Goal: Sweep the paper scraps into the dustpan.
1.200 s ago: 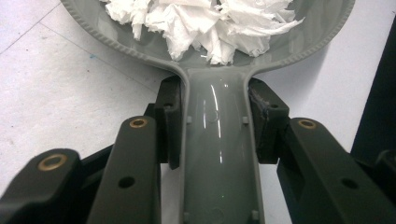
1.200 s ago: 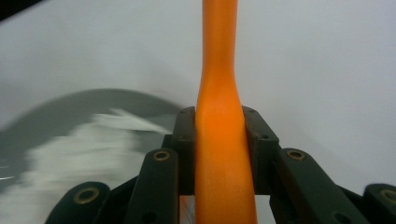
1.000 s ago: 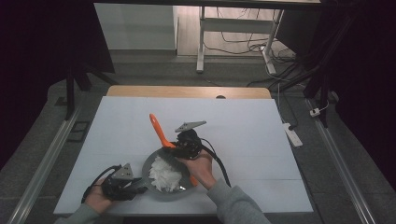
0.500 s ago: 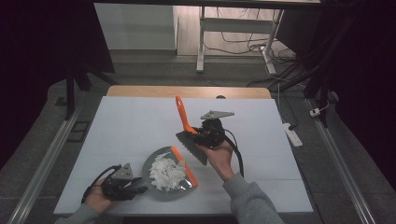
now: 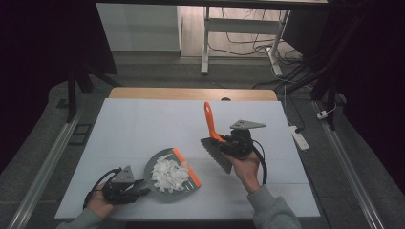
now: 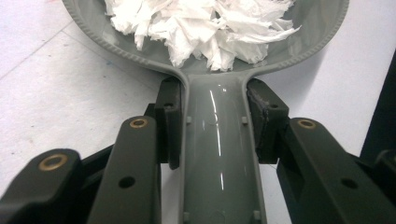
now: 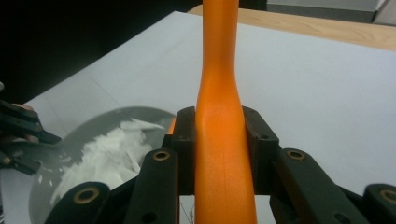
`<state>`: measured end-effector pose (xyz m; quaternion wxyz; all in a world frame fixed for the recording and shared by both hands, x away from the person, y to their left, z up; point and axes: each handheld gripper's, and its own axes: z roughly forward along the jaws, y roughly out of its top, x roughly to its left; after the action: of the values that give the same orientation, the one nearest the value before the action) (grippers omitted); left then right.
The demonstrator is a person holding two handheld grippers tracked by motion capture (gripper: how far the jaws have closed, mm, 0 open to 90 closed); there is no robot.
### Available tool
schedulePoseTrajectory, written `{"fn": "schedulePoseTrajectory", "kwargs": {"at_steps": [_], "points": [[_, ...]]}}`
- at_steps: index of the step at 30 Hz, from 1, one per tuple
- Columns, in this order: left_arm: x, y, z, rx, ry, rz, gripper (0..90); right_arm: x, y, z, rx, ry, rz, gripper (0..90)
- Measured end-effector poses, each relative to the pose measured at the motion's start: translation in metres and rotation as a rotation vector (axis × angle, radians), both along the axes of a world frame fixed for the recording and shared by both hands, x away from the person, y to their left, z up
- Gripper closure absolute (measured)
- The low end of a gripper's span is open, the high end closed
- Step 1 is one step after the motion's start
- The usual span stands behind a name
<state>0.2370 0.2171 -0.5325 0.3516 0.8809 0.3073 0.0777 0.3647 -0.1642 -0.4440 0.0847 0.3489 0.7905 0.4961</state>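
- My left gripper (image 5: 138, 187) pinches the glossy grey plastic dustpan's (image 5: 165, 193) ribbed-rim handle; crumpled white paper scraps (image 5: 168, 174) heaped just ahead of its jaws.
- My right gripper (image 5: 220, 141) clamps the smooth orange-handled brush (image 5: 208, 121), handle upright past the pads, dark bristles angled below, well right of the pan.
- Both forearms low over the white tabletop (image 5: 143, 124).

We see the right gripper (image 5: 220, 142), clamped on the orange-handled brush with dark bristles (image 5: 213, 143), carried away from the grey plastic dustpan of white paper scraps (image 5: 168, 175) toward the desk's right edge. The brush, earlier over the pan's orange lip, now hangs well apart from it.
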Motion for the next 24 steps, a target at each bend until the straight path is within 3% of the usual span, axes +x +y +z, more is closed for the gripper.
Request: {"fn": "schedulePoseTrajectory", "kwargs": {"at_steps": [12,24], "points": [[-0.001,0.014,0.007,-0.054,-0.04,0.107,61.9,-0.008,-0.037,-0.006,-0.022,-0.008,-0.061,70.4],[-0.003,0.022,0.013,-0.072,-0.052,0.302,61.8,-0.023,-0.064,-0.006,-0.004,0.001,-0.099,70.4]]}}
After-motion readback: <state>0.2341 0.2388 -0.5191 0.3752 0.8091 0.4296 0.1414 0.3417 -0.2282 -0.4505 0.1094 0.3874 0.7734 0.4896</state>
